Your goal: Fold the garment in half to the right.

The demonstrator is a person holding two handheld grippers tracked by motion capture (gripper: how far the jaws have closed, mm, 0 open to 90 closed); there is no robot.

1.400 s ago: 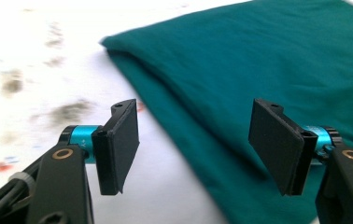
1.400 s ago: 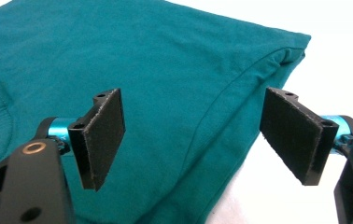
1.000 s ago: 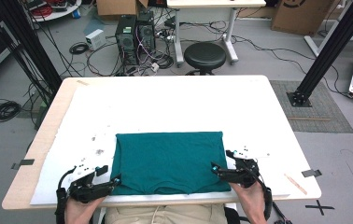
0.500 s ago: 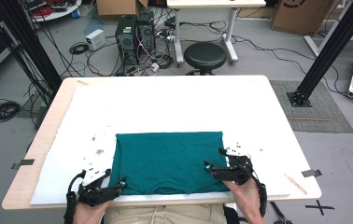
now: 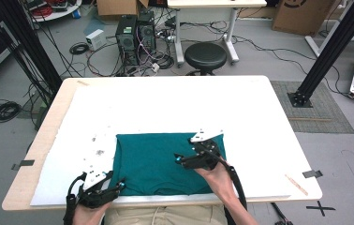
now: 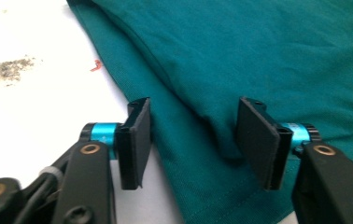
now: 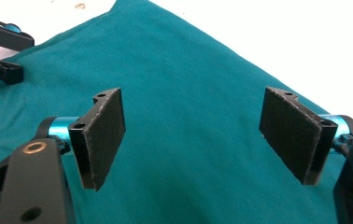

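We see the folded teal shirt (image 5: 165,163) flat on the white tabletop (image 5: 165,108). Left gripper (image 6: 191,140) is open, jaws straddling the shirt's near-left hem, gripping nothing. Right gripper (image 7: 202,135) is wide open, hovering over the shirt's right half with cloth directly beneath it, holding nothing. The two grippers sit well apart.

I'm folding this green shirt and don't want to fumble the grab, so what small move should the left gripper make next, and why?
Probably close the left gripper on the shirt's near-left edge. Its fingers stand open, straddling a raised ridge of the teal fabric at the hem, so a squeeze should catch it. The right gripper hovers open above the flat middle of the cloth, gripping nothing.
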